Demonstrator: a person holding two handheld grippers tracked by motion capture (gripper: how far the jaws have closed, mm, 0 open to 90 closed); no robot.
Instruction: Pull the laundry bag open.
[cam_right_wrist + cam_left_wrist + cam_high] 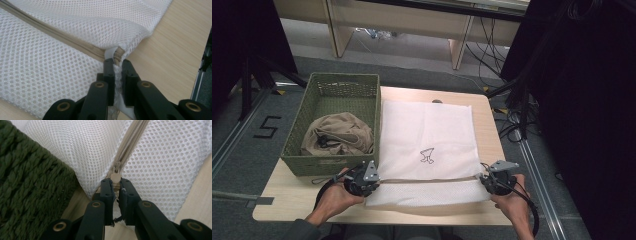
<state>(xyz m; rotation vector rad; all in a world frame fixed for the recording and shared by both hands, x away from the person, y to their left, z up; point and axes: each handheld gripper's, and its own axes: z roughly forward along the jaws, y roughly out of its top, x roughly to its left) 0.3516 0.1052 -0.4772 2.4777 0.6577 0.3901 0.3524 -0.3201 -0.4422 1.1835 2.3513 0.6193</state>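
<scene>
A: What lies on the table?

B: A white mesh laundry bag (426, 150) lies flat on the pale wooden table (287, 200), filling its middle. A small dark printed mark sits near the bag's centre. A beige zipper (427, 178) runs across the bag close to its near edge. At nine o'clock from the bag, touching its side, stands a green woven basket (332, 82) with a crumpled tan cloth (337, 135) inside.

A: Where are the two tongs?

B: The left gripper (362, 181) sits at seven o'clock from the bag's centre, at the zipper's left end. Seen in the left gripper view, its jaws are nearly together, pinching the beige zipper pull (115, 180).

A: And the other?

B: The right gripper (497, 181) sits at five o'clock, at the bag's near right corner. In the right gripper view its jaws are closed tight on the mesh and white trim at the zipper's end (117, 56). A hand holds each gripper from the table's near edge.
</scene>
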